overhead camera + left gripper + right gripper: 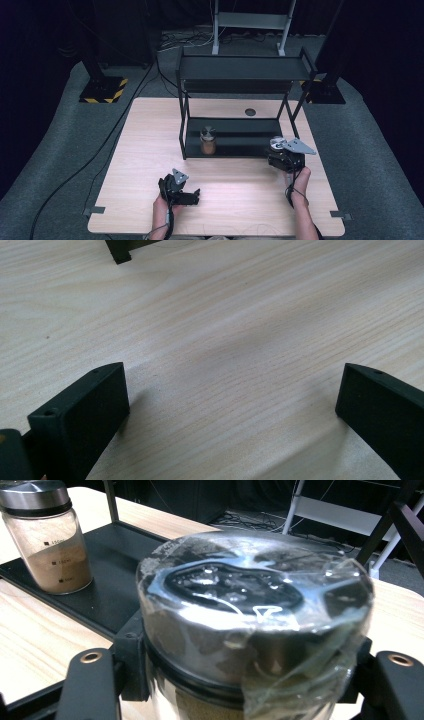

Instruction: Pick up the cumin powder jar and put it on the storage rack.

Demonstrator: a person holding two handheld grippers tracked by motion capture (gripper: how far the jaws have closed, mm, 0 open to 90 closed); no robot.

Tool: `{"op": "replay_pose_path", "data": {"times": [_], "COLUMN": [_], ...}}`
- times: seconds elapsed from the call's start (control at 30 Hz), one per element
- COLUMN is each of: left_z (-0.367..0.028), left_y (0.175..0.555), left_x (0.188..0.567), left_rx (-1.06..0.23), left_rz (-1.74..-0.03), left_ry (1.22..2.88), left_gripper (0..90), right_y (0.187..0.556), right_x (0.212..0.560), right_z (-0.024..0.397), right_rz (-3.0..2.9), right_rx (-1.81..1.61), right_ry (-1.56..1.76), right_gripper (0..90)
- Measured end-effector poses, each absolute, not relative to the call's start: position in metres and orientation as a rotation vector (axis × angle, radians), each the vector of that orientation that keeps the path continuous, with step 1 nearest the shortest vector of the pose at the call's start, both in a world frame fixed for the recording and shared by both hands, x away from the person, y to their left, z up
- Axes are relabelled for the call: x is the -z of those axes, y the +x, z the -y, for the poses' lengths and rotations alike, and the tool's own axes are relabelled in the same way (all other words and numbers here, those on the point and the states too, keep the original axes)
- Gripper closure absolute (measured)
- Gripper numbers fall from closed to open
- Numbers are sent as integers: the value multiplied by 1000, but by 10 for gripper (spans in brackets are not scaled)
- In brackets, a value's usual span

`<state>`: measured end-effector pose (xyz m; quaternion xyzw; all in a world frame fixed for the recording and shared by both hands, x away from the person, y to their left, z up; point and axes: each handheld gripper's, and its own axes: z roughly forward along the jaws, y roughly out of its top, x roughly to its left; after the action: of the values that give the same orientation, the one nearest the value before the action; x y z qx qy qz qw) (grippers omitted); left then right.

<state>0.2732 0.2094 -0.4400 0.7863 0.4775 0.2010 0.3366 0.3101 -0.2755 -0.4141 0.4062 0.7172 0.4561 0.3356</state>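
At the black rack's (240, 75) right front corner, right gripper (283, 152) clenched a film-capped spice jar (250, 610), likely bound for the lower shelf beside another jar (208, 140). Left gripper (187, 196) idled, jaws spread, nearer the person.

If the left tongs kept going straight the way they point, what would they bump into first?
Probably the bare wooden table. The left tongs stand open with nothing between them and angle down at it; the black rack's foot stands farther off.

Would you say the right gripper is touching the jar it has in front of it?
Touching: in the right gripper view, the right gripper has its jaws pressed against both sides of the jar, just under the lid.
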Motion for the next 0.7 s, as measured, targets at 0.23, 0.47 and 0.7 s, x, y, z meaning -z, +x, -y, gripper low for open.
{"op": "replay_pose_path", "data": {"times": [0.23,0.47,0.7], "left_z": [-209,-209,-209], "left_y": [273,273,273], "left_x": [440,440,440], "left_rx": [-524,-524,-524], "left_rz": [-1245,-1245,-1245], "left_ry": [2050,2050,2050], "left_gripper": [1,1,1], "right_y": [317,324,331], "right_x": [413,412,413], "right_z": [273,272,270], "right_rz": [-1870,-1871,-1869], "right_rx": [-1190,-1192,-1192], "right_ry": [1062,1062,1063], "right_gripper": [307,307,306]}}
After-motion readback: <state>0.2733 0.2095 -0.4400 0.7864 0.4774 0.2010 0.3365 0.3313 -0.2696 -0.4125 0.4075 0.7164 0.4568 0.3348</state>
